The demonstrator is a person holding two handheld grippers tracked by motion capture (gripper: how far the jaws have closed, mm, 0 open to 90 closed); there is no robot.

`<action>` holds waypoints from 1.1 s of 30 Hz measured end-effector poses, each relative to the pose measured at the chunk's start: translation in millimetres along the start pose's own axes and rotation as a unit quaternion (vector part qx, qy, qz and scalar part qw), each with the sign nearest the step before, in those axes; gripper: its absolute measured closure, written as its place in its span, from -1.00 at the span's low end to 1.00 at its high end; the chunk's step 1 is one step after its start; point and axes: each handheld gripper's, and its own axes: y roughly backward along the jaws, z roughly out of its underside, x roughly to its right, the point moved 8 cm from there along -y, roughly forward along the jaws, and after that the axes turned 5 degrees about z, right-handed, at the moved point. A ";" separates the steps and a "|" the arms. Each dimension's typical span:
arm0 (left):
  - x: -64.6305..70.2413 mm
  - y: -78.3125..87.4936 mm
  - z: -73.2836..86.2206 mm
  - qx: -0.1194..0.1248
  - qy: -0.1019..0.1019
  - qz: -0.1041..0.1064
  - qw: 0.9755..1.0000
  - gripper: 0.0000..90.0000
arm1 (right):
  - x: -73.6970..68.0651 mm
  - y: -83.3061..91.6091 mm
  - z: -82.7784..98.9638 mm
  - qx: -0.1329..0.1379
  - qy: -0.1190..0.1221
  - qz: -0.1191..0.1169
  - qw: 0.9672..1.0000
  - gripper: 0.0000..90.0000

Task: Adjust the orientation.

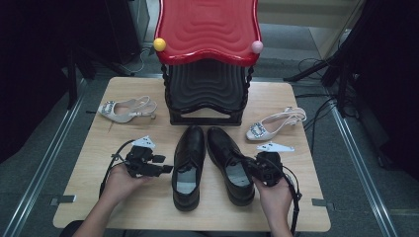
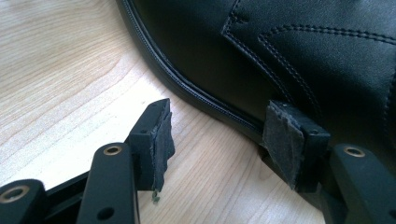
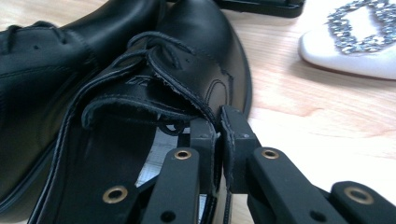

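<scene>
Pinching the right shoe's (image 3: 154, 93) collar, right tongs (image 3: 219, 135) grip; left tongs (image 2: 219, 140) gape beside left shoe (image 2: 289, 56).

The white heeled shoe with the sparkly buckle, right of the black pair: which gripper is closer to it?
Right. The right gripper grips the right black shoe, just below the white shoe; the left gripper sits beyond both black shoes.
</scene>
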 end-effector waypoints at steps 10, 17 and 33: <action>1.5 -0.7 -0.3 0.001 -0.009 0.001 1.000 -0.04 | -18.7 -2.5 5.3 -0.009 0.016 -0.031 0.999 0.83; 3.5 -1.8 0.1 0.000 -0.019 0.002 1.000 0.05 | -25.0 -2.8 6.8 -0.013 0.011 -0.050 0.999 0.79; -1.7 -5.4 5.2 -0.014 0.000 -0.007 1.000 0.04 | -16.1 25.1 8.7 0.022 0.055 -0.121 0.991 0.59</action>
